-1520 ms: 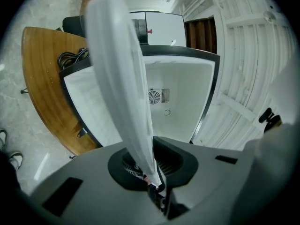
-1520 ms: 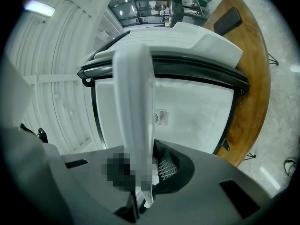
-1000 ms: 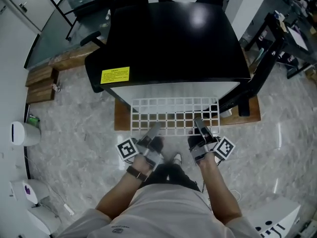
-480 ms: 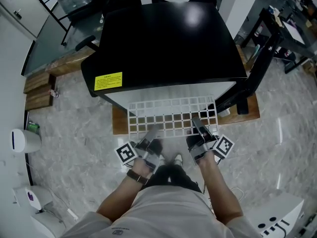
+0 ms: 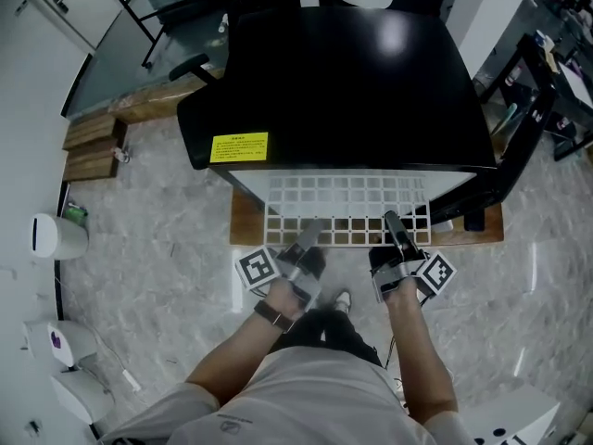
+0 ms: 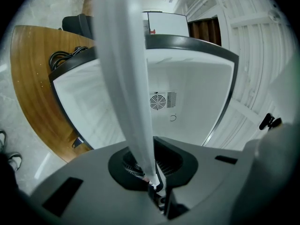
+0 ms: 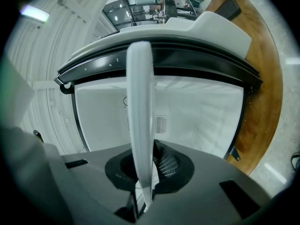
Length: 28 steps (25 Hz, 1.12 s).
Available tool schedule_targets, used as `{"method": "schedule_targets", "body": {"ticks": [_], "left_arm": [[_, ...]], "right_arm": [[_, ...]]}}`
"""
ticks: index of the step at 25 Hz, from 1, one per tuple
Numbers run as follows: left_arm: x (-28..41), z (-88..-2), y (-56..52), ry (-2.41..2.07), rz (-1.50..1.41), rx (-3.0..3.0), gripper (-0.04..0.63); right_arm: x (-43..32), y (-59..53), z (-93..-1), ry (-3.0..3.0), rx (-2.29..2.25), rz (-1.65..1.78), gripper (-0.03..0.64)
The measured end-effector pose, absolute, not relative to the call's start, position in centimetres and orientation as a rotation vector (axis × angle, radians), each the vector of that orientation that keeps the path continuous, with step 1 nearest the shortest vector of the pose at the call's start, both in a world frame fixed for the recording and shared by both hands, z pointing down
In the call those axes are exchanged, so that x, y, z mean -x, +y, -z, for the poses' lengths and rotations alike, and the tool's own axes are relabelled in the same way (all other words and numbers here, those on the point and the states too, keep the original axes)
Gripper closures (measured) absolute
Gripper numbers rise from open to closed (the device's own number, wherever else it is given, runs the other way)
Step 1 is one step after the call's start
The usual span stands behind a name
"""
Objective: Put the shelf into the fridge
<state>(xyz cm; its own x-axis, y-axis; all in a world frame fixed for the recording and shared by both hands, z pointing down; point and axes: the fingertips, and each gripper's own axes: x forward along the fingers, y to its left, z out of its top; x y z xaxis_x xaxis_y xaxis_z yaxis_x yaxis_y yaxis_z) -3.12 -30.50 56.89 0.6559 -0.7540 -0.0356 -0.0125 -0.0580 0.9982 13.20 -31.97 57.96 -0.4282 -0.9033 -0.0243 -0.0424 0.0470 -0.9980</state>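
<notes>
A white wire shelf [image 5: 345, 208] lies flat, its far part under the top of the black fridge [image 5: 343, 72] and its near part sticking out of the fridge's open front. My left gripper [image 5: 306, 241] is shut on the shelf's near edge at the left, and my right gripper [image 5: 396, 232] is shut on that edge at the right. In the left gripper view the shelf's rim [image 6: 123, 69] runs up from the left gripper [image 6: 152, 182] toward the white fridge interior [image 6: 187, 102]. The right gripper view shows the rim [image 7: 140, 107] clamped in the right gripper [image 7: 143, 196], with the fridge cavity [image 7: 192, 116] ahead.
The fridge stands on a wooden platform [image 5: 245, 232] over marble floor. Its open door [image 5: 519, 146] juts out at the right. A yellow label [image 5: 239, 146] sits on the fridge top. A white bin [image 5: 56, 237] and wooden blocks [image 5: 91, 151] lie to the left.
The head view has shifted a little. Both grippers keep their hold on the shelf's near edge, and the shelf sits at about the same depth in the fridge's mouth.
</notes>
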Motion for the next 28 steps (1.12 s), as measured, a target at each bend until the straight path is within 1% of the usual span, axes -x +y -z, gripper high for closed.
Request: {"method": "schedule_targets", "body": {"ticks": [12, 28], "left_arm": [[4.3, -57.5, -37.3, -0.724, 0.68, -1.535, 0.566], [4.4, -56.7, -41.9, -0.723, 0.728, -1.541, 0.566]], "right_arm": [[-12.2, -39.1, -58.2, 1.561, 1.012, 1.449, 0.577], [-12.1, -43.6, -58.0, 1.539, 1.03, 1.419, 0.577]]}}
